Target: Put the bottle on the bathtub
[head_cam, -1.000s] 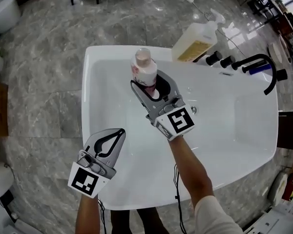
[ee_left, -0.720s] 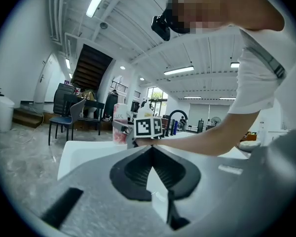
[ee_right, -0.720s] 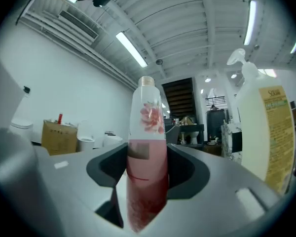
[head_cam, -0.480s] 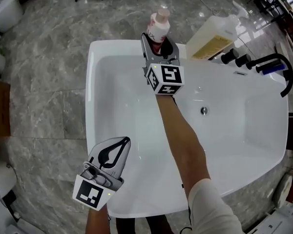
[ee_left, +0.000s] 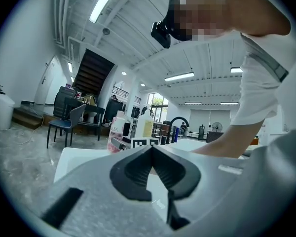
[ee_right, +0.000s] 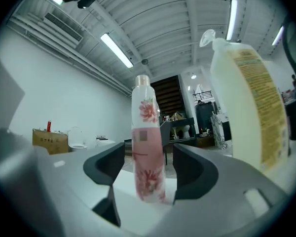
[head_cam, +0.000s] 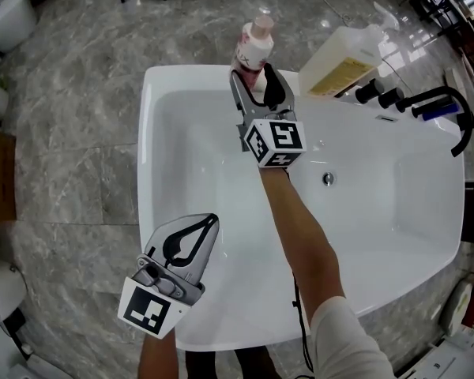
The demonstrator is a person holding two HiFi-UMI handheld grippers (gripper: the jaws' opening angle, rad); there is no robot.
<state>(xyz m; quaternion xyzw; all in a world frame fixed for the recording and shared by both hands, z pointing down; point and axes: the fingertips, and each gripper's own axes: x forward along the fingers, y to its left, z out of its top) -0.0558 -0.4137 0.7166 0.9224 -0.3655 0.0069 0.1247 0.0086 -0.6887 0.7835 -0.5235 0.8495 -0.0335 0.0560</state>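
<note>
The pink flowered bottle (head_cam: 254, 44) stands upright on the far rim of the white bathtub (head_cam: 174, 77). My right gripper (head_cam: 251, 73) reaches across the tub, one jaw on each side of the bottle's base. In the right gripper view a gap shows between the bottle (ee_right: 148, 132) and each pad, so the right gripper (ee_right: 148, 164) is open; its jaws have just been opening. My left gripper (head_cam: 212, 219) hovers over the near left of the tub, shut and holding nothing. Its tips meet in the left gripper view (ee_left: 151, 149).
A large cream pump jug (head_cam: 340, 61) stands on the rim just right of the bottle and looms close in the right gripper view (ee_right: 246, 93). A black faucet (head_cam: 434, 105) and knobs sit at the far right. Grey marble floor surrounds the tub.
My right gripper carried the bottle from over the tub to the far rim, set it down, spread its jaws and drew back slightly. The left gripper barely moved.
</note>
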